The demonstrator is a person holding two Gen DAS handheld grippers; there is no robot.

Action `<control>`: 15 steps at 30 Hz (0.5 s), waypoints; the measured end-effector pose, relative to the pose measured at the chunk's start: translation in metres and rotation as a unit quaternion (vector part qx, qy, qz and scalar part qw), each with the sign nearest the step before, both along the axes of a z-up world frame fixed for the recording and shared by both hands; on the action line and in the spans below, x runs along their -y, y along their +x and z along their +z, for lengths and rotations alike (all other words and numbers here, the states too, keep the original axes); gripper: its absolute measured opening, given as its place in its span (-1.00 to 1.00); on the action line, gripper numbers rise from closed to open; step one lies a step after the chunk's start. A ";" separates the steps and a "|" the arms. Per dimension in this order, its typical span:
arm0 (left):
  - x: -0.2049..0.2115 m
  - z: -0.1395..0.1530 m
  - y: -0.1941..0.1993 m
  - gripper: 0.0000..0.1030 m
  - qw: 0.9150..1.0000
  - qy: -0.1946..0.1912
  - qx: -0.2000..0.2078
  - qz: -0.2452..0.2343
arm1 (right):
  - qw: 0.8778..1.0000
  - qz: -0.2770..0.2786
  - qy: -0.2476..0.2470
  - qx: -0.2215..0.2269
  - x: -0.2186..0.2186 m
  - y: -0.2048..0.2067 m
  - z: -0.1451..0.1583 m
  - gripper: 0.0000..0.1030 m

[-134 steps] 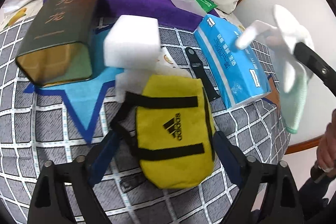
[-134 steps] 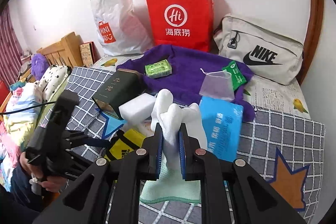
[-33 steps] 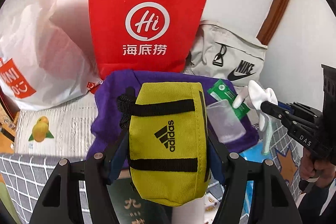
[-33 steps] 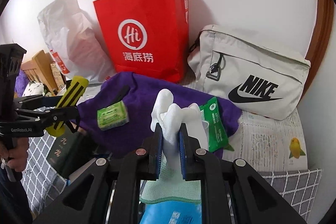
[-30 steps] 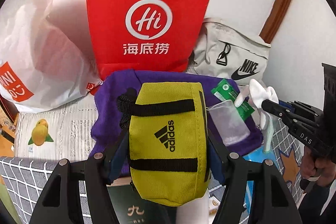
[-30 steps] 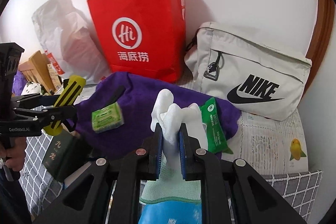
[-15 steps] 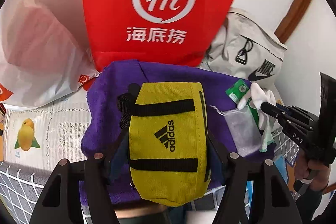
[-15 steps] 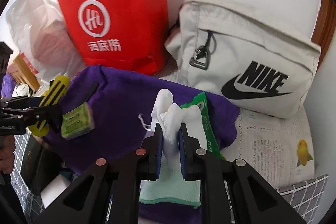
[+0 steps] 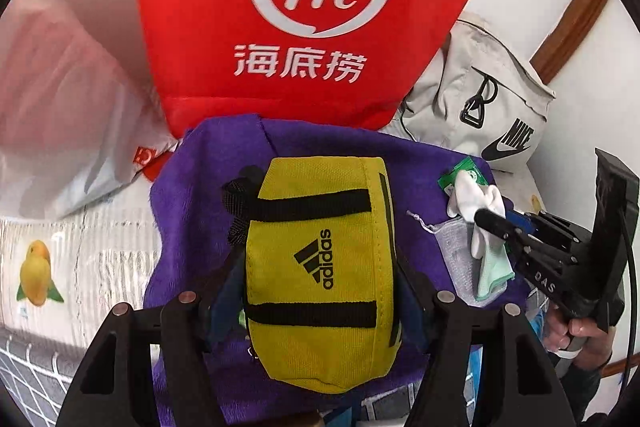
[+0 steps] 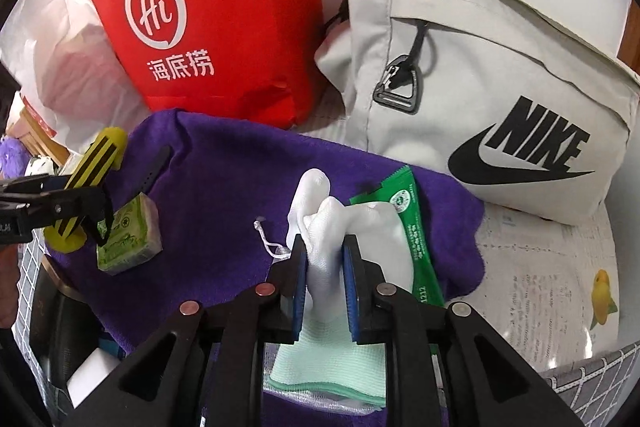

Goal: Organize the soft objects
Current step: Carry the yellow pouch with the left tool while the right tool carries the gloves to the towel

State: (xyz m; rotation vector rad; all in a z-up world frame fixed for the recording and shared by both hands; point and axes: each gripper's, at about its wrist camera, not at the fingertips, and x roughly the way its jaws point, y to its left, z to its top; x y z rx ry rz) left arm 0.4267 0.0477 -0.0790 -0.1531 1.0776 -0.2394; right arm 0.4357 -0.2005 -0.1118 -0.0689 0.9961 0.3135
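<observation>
Yellow pouch (image 9: 320,267) sits clamped in the left gripper (image 9: 320,291) above the purple towel (image 9: 200,195). White glove (image 10: 324,227) between the right gripper (image 10: 325,287) pads — its jaws are opening, cloth touching both.

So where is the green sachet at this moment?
In the right wrist view the green sachet lies on the purple towel, just right of the white glove and below the Nike bag.

Yellow pouch (image 9: 320,267): black straps, black adidas logo, upright between the left tongs (image 9: 320,291), clamped at both sides, above the purple towel (image 9: 200,195). White glove (image 10: 324,251), mint-green cuff hanging down, sits between the right tongs (image 10: 325,283), whose jaws are opening; fingers bunched upward, over the towel's right part.
</observation>
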 end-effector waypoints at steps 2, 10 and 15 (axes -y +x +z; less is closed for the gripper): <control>0.003 -0.002 0.007 0.27 1.000 0.009 -0.004 0.001 | 1.000 0.000 0.004 -0.006 0.000 0.000 0.001 -0.45; 0.009 -0.016 0.033 0.28 0.999 0.039 -0.032 0.010 | 1.000 0.008 0.002 0.016 0.010 -0.023 0.018 -0.11; 0.012 -0.027 0.046 0.30 0.997 0.053 -0.048 0.017 | 1.000 0.002 0.000 0.015 0.015 -0.035 0.018 -0.11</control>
